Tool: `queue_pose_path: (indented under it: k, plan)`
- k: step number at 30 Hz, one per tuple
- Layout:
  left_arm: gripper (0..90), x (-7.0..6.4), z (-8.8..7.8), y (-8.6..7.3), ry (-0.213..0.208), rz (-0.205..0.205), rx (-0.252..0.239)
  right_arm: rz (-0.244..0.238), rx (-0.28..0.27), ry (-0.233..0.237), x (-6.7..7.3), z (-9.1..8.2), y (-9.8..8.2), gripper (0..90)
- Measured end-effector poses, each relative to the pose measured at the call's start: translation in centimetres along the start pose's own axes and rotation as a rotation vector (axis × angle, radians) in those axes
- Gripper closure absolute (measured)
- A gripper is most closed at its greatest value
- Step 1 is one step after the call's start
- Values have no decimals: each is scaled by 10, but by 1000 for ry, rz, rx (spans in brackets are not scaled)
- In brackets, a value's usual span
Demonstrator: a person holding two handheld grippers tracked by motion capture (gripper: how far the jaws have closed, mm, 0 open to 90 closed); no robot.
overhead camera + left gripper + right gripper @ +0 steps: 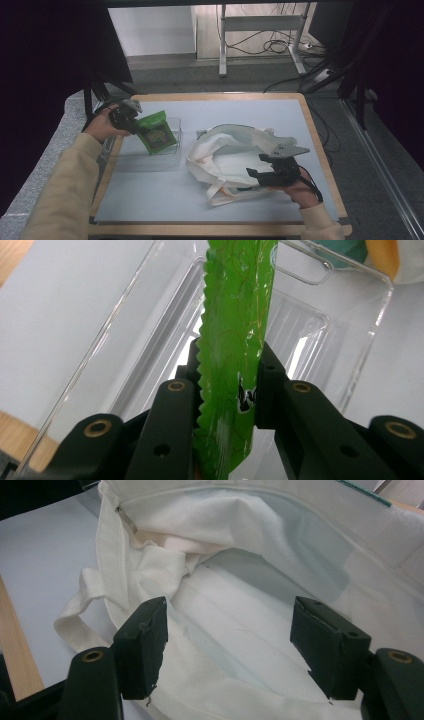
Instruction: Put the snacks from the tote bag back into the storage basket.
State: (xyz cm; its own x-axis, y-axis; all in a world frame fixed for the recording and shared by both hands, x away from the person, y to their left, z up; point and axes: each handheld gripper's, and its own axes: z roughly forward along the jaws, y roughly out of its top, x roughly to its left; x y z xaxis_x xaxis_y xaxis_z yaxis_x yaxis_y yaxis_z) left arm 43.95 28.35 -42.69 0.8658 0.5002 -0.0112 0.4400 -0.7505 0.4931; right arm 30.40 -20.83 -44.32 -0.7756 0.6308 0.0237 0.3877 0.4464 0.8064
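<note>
A wood-edged table (320,150) with a pale grey top is seen from above, with dark curtains at both sides and cables on the floor beyond its far edge. Near the table's left edge a clear plastic tray (172,150) is set, and above it a green snack packet (157,132) is held by the left gripper (131,122); in the left gripper view the packet (232,340) is pinched by its serrated seal between the two black jaws, hanging edge-on over the tray (350,340). Toward the right half of the table a white cloth tote bag (220,150) lies slumped, its mouth turned toward the near right corner, where the right gripper (267,175) is held with its jaws spread apart. In the right gripper view the bag's interior (260,570) is framed between those jaws; whether cloth is actually pressed by either pad cannot be made out, but nothing appears to be grasped. The chief risk is judged to be at the bag's mouth: if the rim is not lifted and kept open, the packet could be caught on the folded cloth or the loose handle (80,620) and be left on top of the bag. A narrow hold on the slick seal could also let the packet twist or slip out during the carry, and a low swing could knock the light tray toward the table's edge.
</note>
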Motion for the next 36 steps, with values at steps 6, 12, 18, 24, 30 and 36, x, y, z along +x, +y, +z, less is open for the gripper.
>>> queue_pose_path:
  k: [6,12,18,24,30,36]
  plan:
    - [739,5,9,14,38,-2,-8,1,4,-1,-1,1,0,311]
    - [660,7,24,23,150,4,-5,0,7,1,-2,2,0,310]
    - [604,6,30,26,208,21,-17,-1,14,0,-3,3,-1,308]
    - [504,4,30,26,243,23,-11,-6,14,0,-2,4,-1,306]
    - [409,-4,14,34,295,67,-120,-3,15,-2,-2,3,-1,304]
    - [393,-10,2,42,306,92,-170,-7,16,-1,-1,4,-1,302]
